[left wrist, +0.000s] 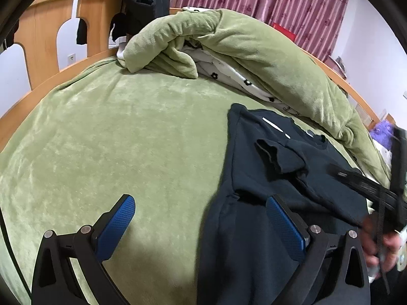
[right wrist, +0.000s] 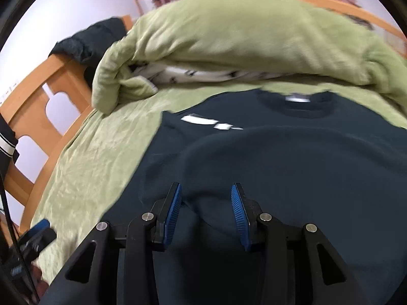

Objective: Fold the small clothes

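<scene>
The dark shirt (left wrist: 292,172) lay on the green bedspread (left wrist: 114,132), 1 sleeve folded across its chest. The left gripper (left wrist: 201,218) had its jaws wide apart at the shirt's edge; the right gripper (right wrist: 206,203) hung over the shirt, jaws apart, holding nothing. A pinch through both layers could drag the folded sleeve loose.

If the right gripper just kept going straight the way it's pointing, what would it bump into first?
Most likely the dark shirt spread on the bed: the open right gripper points right over it. Beyond lies the rolled green blanket, though depth is hard to judge.
</scene>
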`<action>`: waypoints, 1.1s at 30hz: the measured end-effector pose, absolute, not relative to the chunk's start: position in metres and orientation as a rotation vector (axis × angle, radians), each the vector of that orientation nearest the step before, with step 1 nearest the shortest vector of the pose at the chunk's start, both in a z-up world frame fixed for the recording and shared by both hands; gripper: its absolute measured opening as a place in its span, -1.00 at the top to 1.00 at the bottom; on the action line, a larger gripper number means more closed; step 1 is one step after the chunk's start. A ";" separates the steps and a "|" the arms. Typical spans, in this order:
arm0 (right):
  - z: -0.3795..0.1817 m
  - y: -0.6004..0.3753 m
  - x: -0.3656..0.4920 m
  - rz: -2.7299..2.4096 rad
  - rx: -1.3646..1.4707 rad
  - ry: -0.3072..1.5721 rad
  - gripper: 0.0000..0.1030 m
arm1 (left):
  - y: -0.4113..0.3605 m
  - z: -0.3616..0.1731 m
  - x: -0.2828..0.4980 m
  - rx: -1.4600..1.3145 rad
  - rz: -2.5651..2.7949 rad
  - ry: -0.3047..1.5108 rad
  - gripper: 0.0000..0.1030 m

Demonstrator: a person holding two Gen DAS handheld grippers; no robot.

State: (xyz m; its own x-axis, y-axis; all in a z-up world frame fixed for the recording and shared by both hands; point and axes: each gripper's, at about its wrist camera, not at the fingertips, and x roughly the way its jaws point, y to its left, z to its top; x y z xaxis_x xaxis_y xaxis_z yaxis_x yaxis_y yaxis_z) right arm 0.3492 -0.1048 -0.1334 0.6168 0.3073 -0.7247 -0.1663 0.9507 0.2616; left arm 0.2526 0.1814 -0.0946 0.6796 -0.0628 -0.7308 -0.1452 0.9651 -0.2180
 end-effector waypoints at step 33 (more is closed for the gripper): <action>-0.196 -0.354 0.006 -0.100 0.262 0.971 -0.11 | 0.132 -0.169 0.046 -0.211 -0.104 0.971 -0.37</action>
State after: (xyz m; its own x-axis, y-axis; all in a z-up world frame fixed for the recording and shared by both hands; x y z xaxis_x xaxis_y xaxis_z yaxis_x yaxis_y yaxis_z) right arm 0.0060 -0.3541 -0.1961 0.5627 0.0326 -0.8260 0.2006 0.9640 0.1748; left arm 0.0464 0.1320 -0.1690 0.5612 -0.1819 -0.8074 -0.0070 0.9745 -0.2243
